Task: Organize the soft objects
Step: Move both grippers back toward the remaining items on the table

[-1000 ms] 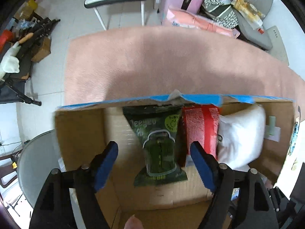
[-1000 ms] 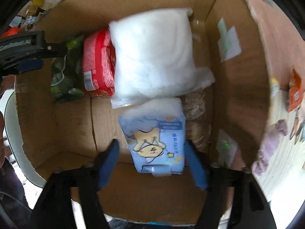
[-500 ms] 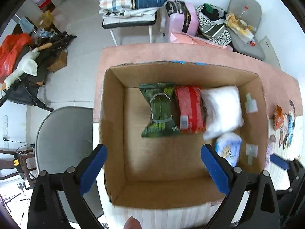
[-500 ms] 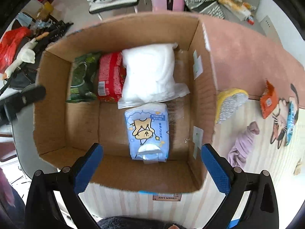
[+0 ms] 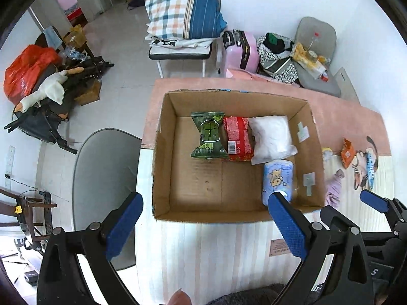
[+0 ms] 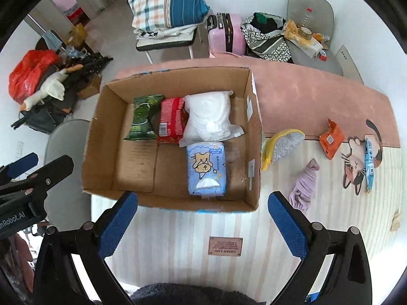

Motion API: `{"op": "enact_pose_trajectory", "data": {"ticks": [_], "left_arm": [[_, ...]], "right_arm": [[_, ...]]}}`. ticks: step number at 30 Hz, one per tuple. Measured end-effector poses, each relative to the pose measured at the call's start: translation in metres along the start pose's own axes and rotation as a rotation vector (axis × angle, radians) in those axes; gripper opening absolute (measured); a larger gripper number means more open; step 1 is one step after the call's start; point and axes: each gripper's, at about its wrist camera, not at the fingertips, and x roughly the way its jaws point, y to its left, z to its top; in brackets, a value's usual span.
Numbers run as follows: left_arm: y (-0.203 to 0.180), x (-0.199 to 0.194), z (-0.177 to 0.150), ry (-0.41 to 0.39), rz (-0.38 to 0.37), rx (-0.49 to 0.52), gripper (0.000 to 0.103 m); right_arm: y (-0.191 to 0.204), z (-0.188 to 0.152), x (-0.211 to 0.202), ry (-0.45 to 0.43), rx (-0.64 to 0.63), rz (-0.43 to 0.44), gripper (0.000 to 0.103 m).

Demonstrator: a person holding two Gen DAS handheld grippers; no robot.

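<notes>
A cardboard box [image 6: 254,137] stands on the table and also shows in the left wrist view [image 5: 162,167]. In it lie a green packet [image 6: 142,118], a red packet [image 6: 170,120], a white soft bag [image 6: 208,117] and a blue tissue pack [image 6: 206,169]. On the table right of the box lie a yellow-grey sponge [image 6: 282,146], a purple cloth [image 6: 304,184], an orange packet [image 6: 330,141] and a blue packet [image 6: 369,165]. My left gripper [image 5: 203,223] and right gripper [image 6: 201,223] are both open and empty, held high above the box's near edge.
The table carries a pink cloth [image 6: 305,94] at the back and a striped mat [image 6: 178,241] in front. A grey chair [image 5: 101,178] stands left of the table. Behind it are a pink suitcase [image 6: 226,35], bags and a chair with bedding.
Both grippers have pulled up and back out of the box. The blue tissue pack stays in the box where the right gripper left it.
</notes>
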Motion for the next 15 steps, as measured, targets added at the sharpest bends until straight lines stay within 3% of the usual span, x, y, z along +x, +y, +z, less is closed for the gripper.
{"op": "enact_pose_trajectory", "data": {"ticks": [4, 8, 12, 15], "left_arm": [[-0.005, -0.015, -0.007, -0.014, -0.003, -0.009, 0.101], [-0.023, -0.031, -0.009, -0.064, 0.042, -0.007, 0.101], [-0.068, -0.036, 0.000, -0.114, 0.070, 0.055, 0.101], [-0.115, -0.029, 0.011, -0.107, 0.035, 0.122, 0.101]], "right_arm": [[-0.004, -0.008, -0.014, -0.018, 0.002, 0.027, 0.103], [-0.021, -0.012, -0.028, -0.069, 0.005, 0.058, 0.103], [-0.056, -0.013, -0.038, -0.120, 0.018, 0.058, 0.103], [-0.101, -0.013, -0.040, -0.132, 0.062, 0.052, 0.103]]}}
